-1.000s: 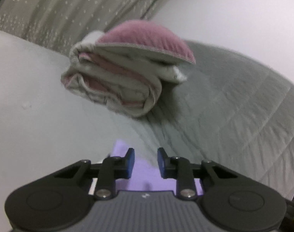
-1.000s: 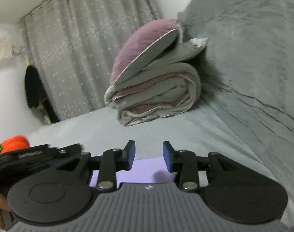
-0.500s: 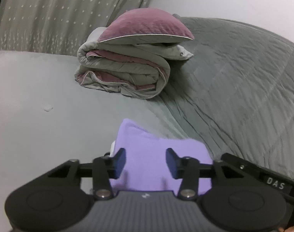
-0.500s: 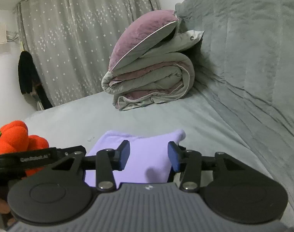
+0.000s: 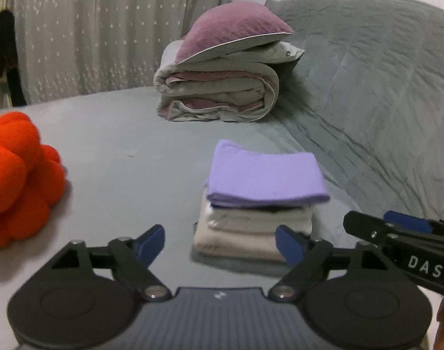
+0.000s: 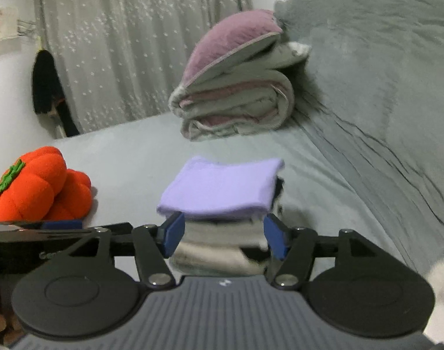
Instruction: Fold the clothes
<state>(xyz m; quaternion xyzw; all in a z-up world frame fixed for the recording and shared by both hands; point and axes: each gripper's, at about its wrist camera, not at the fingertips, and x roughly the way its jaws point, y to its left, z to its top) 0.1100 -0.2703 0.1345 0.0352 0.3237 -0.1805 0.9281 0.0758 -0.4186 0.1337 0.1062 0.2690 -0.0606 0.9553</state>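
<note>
A folded lilac garment [image 5: 265, 175] [image 6: 222, 185] lies on top of a small stack of folded pale clothes [image 5: 251, 233] [image 6: 219, 248] on the grey bed. My left gripper [image 5: 220, 243] hangs back from the stack, its jaws opening wide with nothing between them. My right gripper [image 6: 223, 237] is also opening, its blue pads [image 6: 172, 233] on either side of the stack's near end, clear of the cloth. The right gripper's fingers [image 5: 396, 233] show at the right edge of the left wrist view.
A rolled grey and mauve quilt [image 5: 219, 96] with a mauve pillow [image 5: 233, 32] on it sits behind the stack. An orange plush pumpkin [image 6: 38, 186] lies to the left. A rumpled grey cover [image 5: 367, 87] rises on the right. Curtains [image 5: 105, 29] hang at the back.
Both grippers have pulled back and up from the lilac garment and widened their jaws. The garment now rests on the stack, which has come into full view.
</note>
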